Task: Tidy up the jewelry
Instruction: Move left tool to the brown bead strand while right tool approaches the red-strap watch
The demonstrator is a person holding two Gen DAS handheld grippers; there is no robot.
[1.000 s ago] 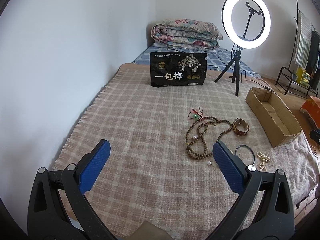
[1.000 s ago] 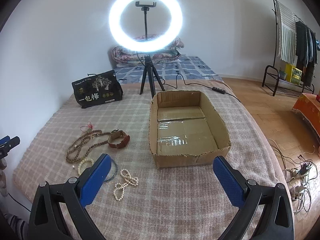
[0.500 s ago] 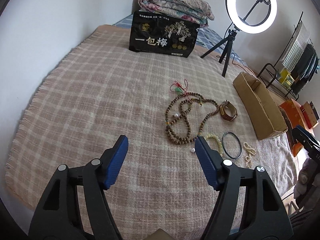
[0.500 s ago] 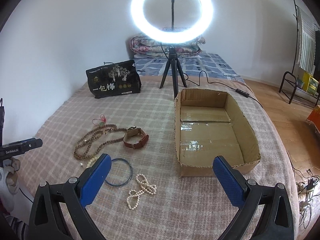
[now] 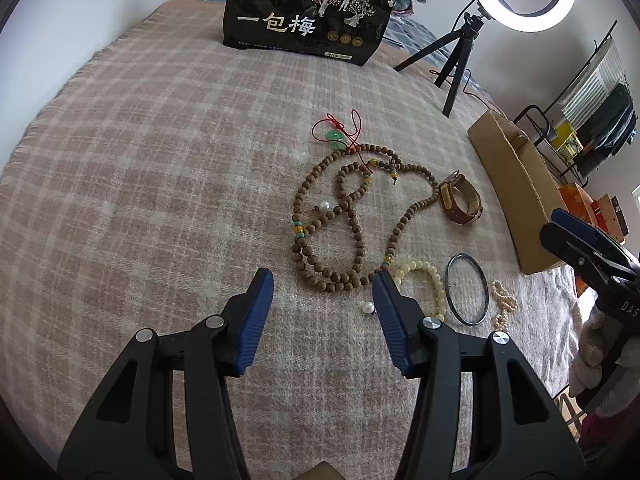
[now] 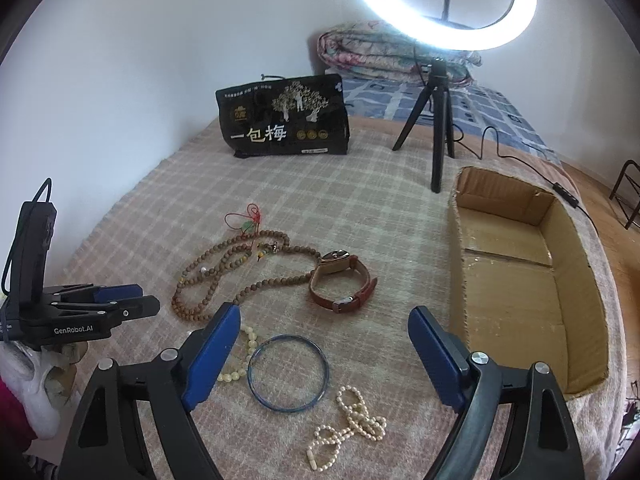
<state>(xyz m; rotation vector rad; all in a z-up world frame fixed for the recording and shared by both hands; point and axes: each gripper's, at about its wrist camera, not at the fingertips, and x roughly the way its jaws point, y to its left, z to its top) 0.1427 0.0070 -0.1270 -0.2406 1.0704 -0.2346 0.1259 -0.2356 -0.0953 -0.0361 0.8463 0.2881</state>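
plaid blanket (image 5: 160,168) under everything; i work over it with both tools. my left gripper (image 5: 323,298) hangs above the blanket's near part, jaws half apart and just been closing, nothing between the pads. wooden beads (image 5: 344,216) lie in loops just past my left fingertips, apart from them. a red cord (image 5: 340,128) with a green pendant sits at the beads' far end. a loose pearl (image 5: 368,307) lies just inside my left gripper's right finger. pale beads (image 5: 424,272) curve right of that finger, touching the wooden loop's near end. a dark bangle (image 6: 288,372) lies flat beside the pale beads. a brown watch (image 6: 340,280) rests on its side past the bangle, near the wooden beads' right end. my right gripper (image 6: 324,354) hovers over the bangle, jaws wide, just been closing a little, clamping nothing. a pearl strand (image 6: 348,424) is bunched near the bangle, on its right and closer to me. a cardboard box (image 6: 580,264) lies open at far right, well apart from the jewelry. at the back, a black bag (image 6: 284,120) stands upright, and right of it a ring light (image 6: 440,8) on a tripod.
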